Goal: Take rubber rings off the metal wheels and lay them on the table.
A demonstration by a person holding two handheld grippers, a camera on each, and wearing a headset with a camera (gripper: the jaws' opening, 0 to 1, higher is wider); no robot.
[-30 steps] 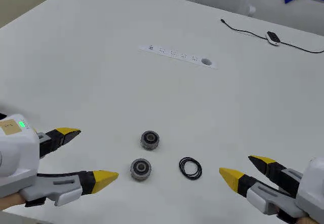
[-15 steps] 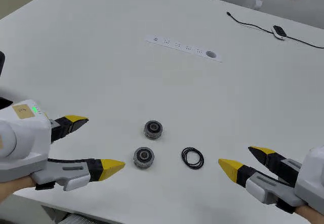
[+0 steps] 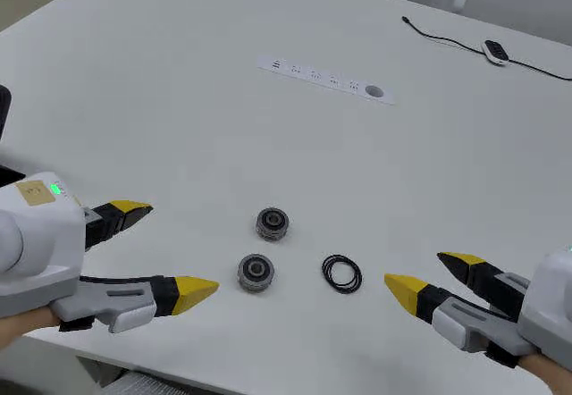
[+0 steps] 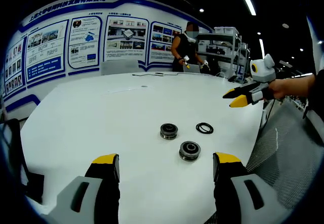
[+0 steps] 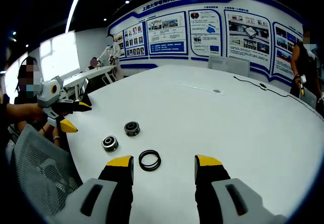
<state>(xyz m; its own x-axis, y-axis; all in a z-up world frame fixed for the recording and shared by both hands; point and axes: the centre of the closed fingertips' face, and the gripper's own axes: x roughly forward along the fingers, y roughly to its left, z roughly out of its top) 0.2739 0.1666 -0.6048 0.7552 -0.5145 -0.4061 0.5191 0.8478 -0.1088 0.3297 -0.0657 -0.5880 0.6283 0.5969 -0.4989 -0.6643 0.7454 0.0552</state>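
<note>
Left tool (image 3: pixel 177 246) and right tool (image 3: pixel 420 269) hover released, both empty. Between them, near the surface's (image 3: pixel 223 127) front edge, lie the far wheel (image 3: pixel 272 223), near wheel (image 3: pixel 256 271) and loose rubber rings (image 3: pixel 341 273).

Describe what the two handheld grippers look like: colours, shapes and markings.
The left gripper and the right gripper are built alike. Each has a rounded white housing and grey moulded shells that run forward into black jaws capped with pointed yellow tips. The left housing carries a small tan label and a lit green light on top.
</note>
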